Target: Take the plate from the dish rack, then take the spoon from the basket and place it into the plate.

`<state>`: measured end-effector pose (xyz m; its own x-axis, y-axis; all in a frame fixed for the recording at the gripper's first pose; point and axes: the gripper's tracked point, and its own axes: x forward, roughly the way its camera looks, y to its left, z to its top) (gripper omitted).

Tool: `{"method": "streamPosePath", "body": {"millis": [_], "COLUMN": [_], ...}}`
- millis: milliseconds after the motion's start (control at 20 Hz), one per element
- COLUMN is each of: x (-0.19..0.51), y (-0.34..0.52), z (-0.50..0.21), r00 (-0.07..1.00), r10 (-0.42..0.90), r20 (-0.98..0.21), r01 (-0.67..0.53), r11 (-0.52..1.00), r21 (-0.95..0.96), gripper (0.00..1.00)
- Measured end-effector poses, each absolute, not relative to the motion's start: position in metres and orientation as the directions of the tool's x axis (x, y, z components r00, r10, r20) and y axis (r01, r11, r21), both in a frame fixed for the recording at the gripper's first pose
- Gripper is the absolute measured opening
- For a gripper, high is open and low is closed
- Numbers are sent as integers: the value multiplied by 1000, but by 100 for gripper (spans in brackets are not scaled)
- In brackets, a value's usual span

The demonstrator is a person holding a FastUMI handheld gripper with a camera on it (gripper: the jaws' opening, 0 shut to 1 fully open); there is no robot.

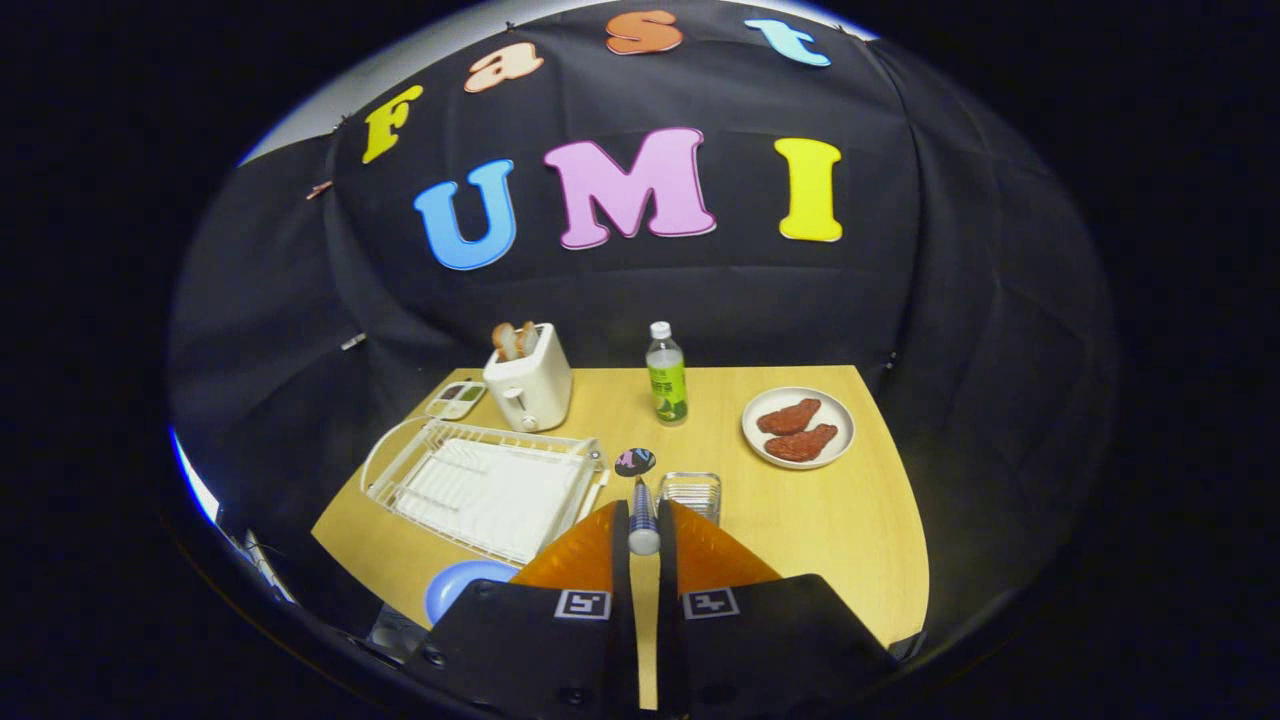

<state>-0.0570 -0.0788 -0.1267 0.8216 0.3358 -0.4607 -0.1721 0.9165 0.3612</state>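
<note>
- Gripper view, setting: a light wooden tabletop (800,520) stands in a booth walled with black cloth; a pale strip of the room shows beyond the cloth's upper left edge.
- Far side of the tabletop: a cream toaster (530,385) with bread slices standing in its slots, a small tray (457,398) just to its left, a clear bottle (666,375) with a green label and white cap standing upright, and a white plate with two reddish meat pieces (798,427) to the right.
- Near left: a white wire dish rack (485,485), its slots holding nothing visible.
- Blue plate (463,587): lies flat on the tabletop just ahead of the rack's near corner, beside the left finger and partly hidden by the gripper body.
- Small clear basket (690,492): sits just beyond the right finger, near a dark oval object (635,461).
- Hand-held gripper (643,540): fingers nearly together, both pressing on the handle of the spoon (643,520).
- Spoon: a slim handle with a pale rounded end, held upright between the fingers, raised above the tabletop, with the basket just to its right.
</note>
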Motion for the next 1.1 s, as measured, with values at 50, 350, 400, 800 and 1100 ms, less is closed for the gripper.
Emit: {"method": "streamPosePath", "body": {"millis": [50,350,400,800,1100], "x": [-69,-137,-146,-185,-169], "y": [-63,32,45,111,130], "z": [-117,-113,-119,-233,-272], "r00": [813,702,680,521,512], "r10": [378,580,598,609,593], "r20": [-443,-414,-424,-598,-622], "r01": [-207,-409,-433,-506,-483], "r11": [899,804,794,785,797], "r21": [387,432,427,358,362], "gripper": [11,11,11,11,11]}}
